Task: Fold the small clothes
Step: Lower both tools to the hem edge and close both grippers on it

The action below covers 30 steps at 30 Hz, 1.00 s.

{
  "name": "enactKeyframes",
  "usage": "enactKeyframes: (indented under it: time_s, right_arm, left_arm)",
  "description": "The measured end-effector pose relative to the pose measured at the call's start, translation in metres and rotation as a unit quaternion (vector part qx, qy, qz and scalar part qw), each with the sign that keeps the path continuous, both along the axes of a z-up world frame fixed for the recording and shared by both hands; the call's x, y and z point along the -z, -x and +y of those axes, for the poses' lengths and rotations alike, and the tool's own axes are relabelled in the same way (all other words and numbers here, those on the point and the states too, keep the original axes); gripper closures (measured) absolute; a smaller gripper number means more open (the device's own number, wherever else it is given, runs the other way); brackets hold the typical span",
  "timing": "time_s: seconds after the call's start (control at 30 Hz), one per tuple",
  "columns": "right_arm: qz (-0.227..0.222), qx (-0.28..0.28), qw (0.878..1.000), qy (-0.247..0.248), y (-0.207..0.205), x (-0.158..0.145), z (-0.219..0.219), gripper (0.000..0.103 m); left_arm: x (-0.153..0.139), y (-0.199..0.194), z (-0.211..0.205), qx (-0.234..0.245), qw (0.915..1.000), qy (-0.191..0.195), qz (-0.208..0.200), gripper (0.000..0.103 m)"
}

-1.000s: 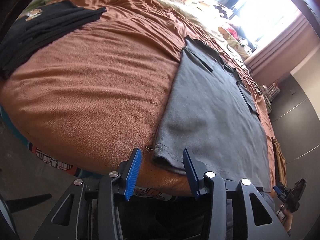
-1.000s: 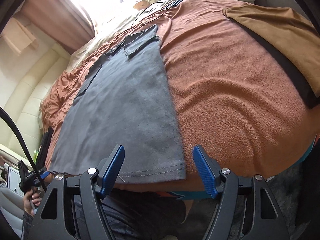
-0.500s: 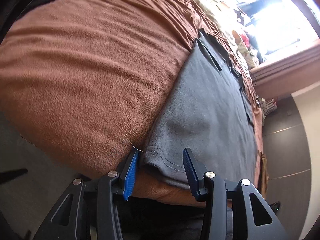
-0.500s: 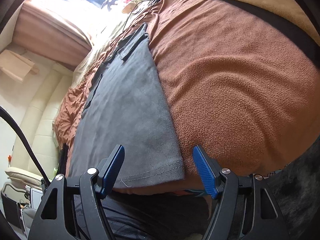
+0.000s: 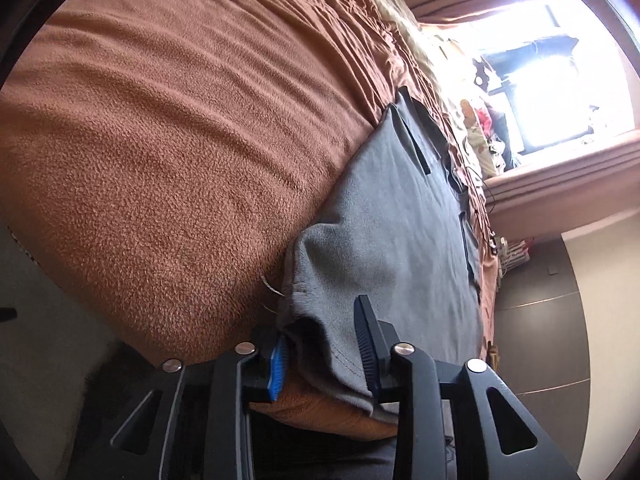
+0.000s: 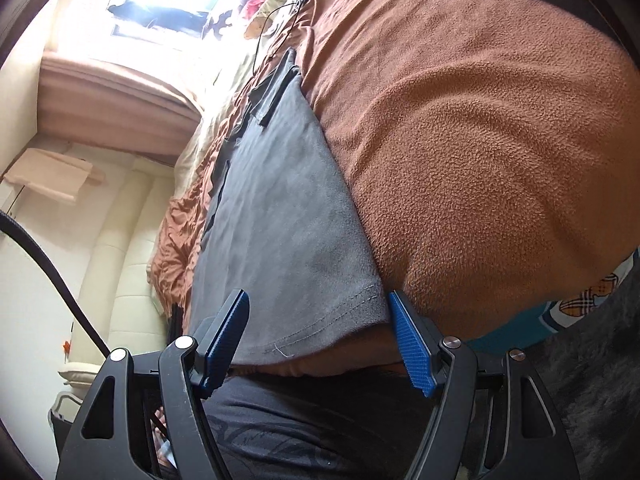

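Left wrist view: a soft grey knit shirt (image 5: 404, 240) with a stitched hem lies flat on a nubbly brown fleece blanket (image 5: 168, 132) at the bed's near edge. The left claw (image 5: 324, 348) brackets its bunched near corner, jaws narrowed but apart; the right claw (image 6: 320, 340) spreads wide around the other hem corner.

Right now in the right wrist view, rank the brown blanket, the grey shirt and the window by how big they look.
1. Brown blanket, largest.
2. Grey shirt.
3. Window, smallest, though it is far off and glare blurs its edges, so this holds only as seen.
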State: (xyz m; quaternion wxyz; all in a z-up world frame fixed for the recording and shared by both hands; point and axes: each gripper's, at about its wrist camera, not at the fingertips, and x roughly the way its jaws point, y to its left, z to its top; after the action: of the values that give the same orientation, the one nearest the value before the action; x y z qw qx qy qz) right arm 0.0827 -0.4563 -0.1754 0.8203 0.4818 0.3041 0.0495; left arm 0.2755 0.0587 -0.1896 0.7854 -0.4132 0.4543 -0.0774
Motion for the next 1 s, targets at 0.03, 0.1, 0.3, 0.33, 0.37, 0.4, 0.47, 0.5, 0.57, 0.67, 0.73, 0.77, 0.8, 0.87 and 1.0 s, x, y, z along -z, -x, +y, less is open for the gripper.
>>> enactKeyframes:
  time_s: [0.03, 0.1, 0.3, 0.33, 0.37, 0.4, 0.47, 0.5, 0.57, 0.67, 0.73, 0.77, 0.8, 0.87, 1.0]
  right_arm:
    - [-0.004, 0.003, 1.0, -0.008, 0.001, 0.003, -0.001, 0.033]
    - [-0.01, 0.005, 1.0, -0.022, 0.001, 0.007, 0.0, 0.033]
    - [-0.018, -0.011, 0.999, -0.034, -0.008, 0.016, 0.007, 0.048]
    - [-0.012, -0.008, 0.999, -0.029, -0.01, 0.018, 0.008, 0.053]
    - [-0.007, -0.003, 1.0, -0.024, -0.012, 0.018, 0.008, 0.055]
    - [-0.004, 0.002, 1.0, -0.022, -0.013, 0.019, 0.008, 0.059]
    - [0.0, 0.015, 1.0, -0.022, -0.015, 0.02, 0.006, 0.062]
    - [0.001, 0.021, 1.0, -0.021, -0.015, 0.02, 0.005, 0.064]
    - [0.001, 0.032, 0.999, -0.017, -0.015, 0.019, 0.004, 0.065]
    - [0.002, 0.044, 0.999, -0.007, -0.018, 0.016, 0.005, 0.065]
    - [0.004, 0.049, 0.999, -0.005, -0.022, 0.014, 0.007, 0.065]
    - [0.004, 0.05, 0.999, -0.004, -0.024, 0.012, 0.01, 0.065]
    - [0.004, 0.051, 0.999, -0.003, -0.026, 0.009, 0.019, 0.065]
    - [0.008, 0.054, 0.999, 0.0, -0.03, 0.008, 0.024, 0.065]
    - [0.017, 0.062, 0.998, 0.005, -0.034, 0.003, 0.029, 0.095]
  left_arm:
    - [-0.001, 0.0, -0.001, 0.0, 1.0, -0.007, -0.001, 0.082]
    - [-0.002, -0.001, -0.002, -0.002, 0.9997, -0.023, 0.0, 0.094]
    - [-0.004, -0.001, 0.001, -0.011, 0.9994, -0.034, -0.003, 0.098]
    - [-0.005, -0.001, 0.0, -0.01, 0.9993, -0.036, -0.004, 0.098]
    - [-0.004, -0.001, 0.001, -0.009, 0.9992, -0.039, -0.005, 0.098]
    - [-0.004, -0.001, 0.001, -0.009, 0.9991, -0.04, -0.004, 0.097]
    - [-0.001, -0.001, 0.001, -0.013, 0.9993, -0.035, 0.0, 0.097]
    - [0.001, -0.001, 0.001, -0.013, 0.9994, -0.032, 0.002, 0.097]
    - [0.005, -0.002, 0.0, -0.012, 0.9995, -0.028, 0.011, 0.097]
    - [0.012, -0.003, -0.001, -0.007, 0.9996, -0.019, 0.021, 0.097]
    - [0.014, -0.003, 0.0, -0.011, 0.9996, -0.013, 0.024, 0.093]
    - [0.014, -0.004, 0.0, -0.013, 0.9996, -0.008, 0.025, 0.091]
    - [0.014, -0.004, 0.0, -0.014, 0.9996, -0.003, 0.026, 0.088]
    - [0.015, -0.006, 0.0, -0.014, 0.9997, 0.007, 0.021, 0.079]
    - [0.017, -0.009, 0.001, -0.027, 0.9994, 0.018, 0.013, 0.077]
